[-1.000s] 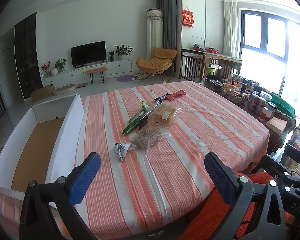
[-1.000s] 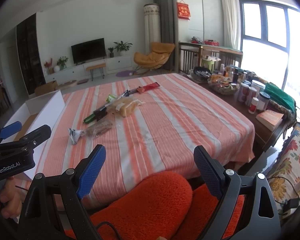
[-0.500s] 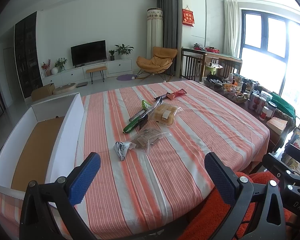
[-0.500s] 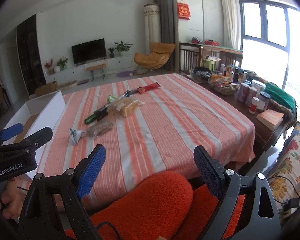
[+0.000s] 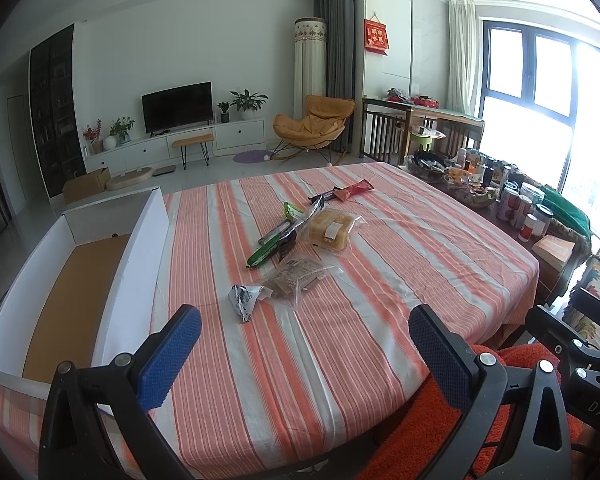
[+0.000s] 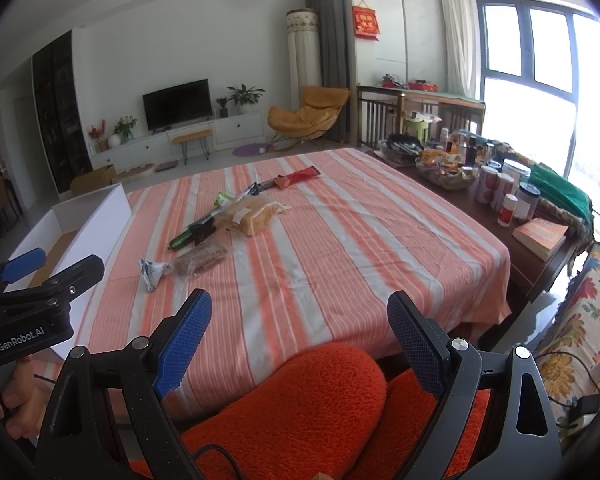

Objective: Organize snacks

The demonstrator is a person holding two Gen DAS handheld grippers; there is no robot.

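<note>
Several snack packets lie in a loose row on the striped tablecloth (image 5: 400,264): a small silver packet (image 5: 244,298), a clear biscuit bag (image 5: 296,278), a green stick (image 5: 266,252), a bread bag (image 5: 330,230) and a red wrapper (image 5: 354,190). A white cardboard box (image 5: 136,256) with a brown floor stands open at the table's left. My left gripper (image 5: 304,350) is open above the near edge, empty. My right gripper (image 6: 300,340) is open too, over an orange fleece sleeve (image 6: 296,408), well short of the silver packet (image 6: 151,272) and bread bag (image 6: 252,216).
A dark side table (image 6: 540,256) to the right carries baskets, jars (image 6: 508,208) and a book (image 6: 544,236). A floral chair (image 6: 580,320) stands at the near right. The left gripper body (image 6: 32,304) and a hand show at the right view's left edge.
Both grippers have crept a little forward and up toward the table. The snacks and box have not moved.
</note>
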